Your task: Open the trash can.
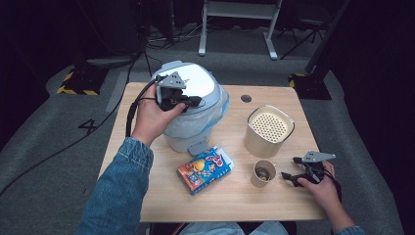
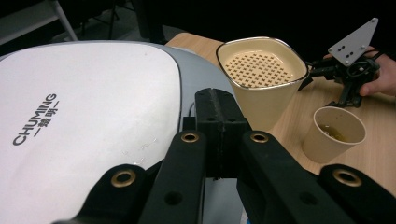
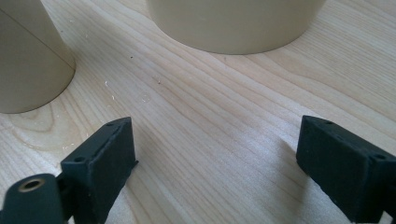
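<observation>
Your left gripper (image 1: pixel 188 102) hovers over the lid of the white pedal bin (image 2: pixel 88 112) at the bench's (image 1: pixel 235 200) far left, jaws clenched on nothing. To open the bin, press the closed tips straight down on the grey pedal (image 1: pixel 198 147) at its base and keep them centred. That pedal juts toward you; the bin stands upright, its long axis vertical. Your right gripper (image 1: pixel 289 177) rests near the paper cup (image 1: pixel 263 172), jaws spread, holding nothing.
</observation>
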Available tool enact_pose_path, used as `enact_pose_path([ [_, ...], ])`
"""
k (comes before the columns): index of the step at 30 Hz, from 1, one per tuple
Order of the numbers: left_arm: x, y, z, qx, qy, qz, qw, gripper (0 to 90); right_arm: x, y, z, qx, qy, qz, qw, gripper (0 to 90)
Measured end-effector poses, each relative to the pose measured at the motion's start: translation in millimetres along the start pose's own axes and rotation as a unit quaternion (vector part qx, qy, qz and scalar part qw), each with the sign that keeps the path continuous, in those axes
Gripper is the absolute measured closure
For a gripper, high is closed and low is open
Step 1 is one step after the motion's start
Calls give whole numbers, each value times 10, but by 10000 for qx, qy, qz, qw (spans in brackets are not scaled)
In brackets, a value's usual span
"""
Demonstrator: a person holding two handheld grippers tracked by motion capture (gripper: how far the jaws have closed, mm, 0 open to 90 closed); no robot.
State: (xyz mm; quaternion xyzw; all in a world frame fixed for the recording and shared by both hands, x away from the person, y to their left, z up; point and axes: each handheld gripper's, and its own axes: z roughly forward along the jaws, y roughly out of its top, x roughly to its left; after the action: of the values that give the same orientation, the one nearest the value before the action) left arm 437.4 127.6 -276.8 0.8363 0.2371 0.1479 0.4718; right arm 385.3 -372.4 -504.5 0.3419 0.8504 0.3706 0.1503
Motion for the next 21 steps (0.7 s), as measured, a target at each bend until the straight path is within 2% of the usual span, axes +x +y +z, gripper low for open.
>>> enact_pose_path([
  [4, -8, 13, 6, 64, 3, -37, 10000, 900, 1, 0, 0, 1, 1, 4, 10000, 117],
  [7, -32, 38, 13, 197, 61, 27, 9998, 900, 1, 0, -1, 3, -5, 2, 10000, 116],
  [11, -31, 35, 11, 212, 127, 111, 9996, 900, 1, 0, 0, 2, 1, 5, 10000, 116],
  [12, -30, 30, 12, 188, 109, 81, 9997, 900, 1, 0, 0, 1, -2, -1, 10000, 117],
  [14, -28, 21, 24, 165, -65, 30, 9998, 900, 2, 1, 0, 3, -3, 5, 10000, 116],
  [19, -40, 16, 36, 116, -91, 27, 9999, 900, 1, 1, 1, 1, -4, 3, 10000, 116],
  [20, -48, 18, 24, 63, -82, -39, 9999, 888, 2, 1, 1, 1, -6, 8, 10000, 116],
  [21, -48, 18, 24, 63, -82, -39, 9999, 824, 2, 1, 1, 2, -7, 8, 10000, 116],
])
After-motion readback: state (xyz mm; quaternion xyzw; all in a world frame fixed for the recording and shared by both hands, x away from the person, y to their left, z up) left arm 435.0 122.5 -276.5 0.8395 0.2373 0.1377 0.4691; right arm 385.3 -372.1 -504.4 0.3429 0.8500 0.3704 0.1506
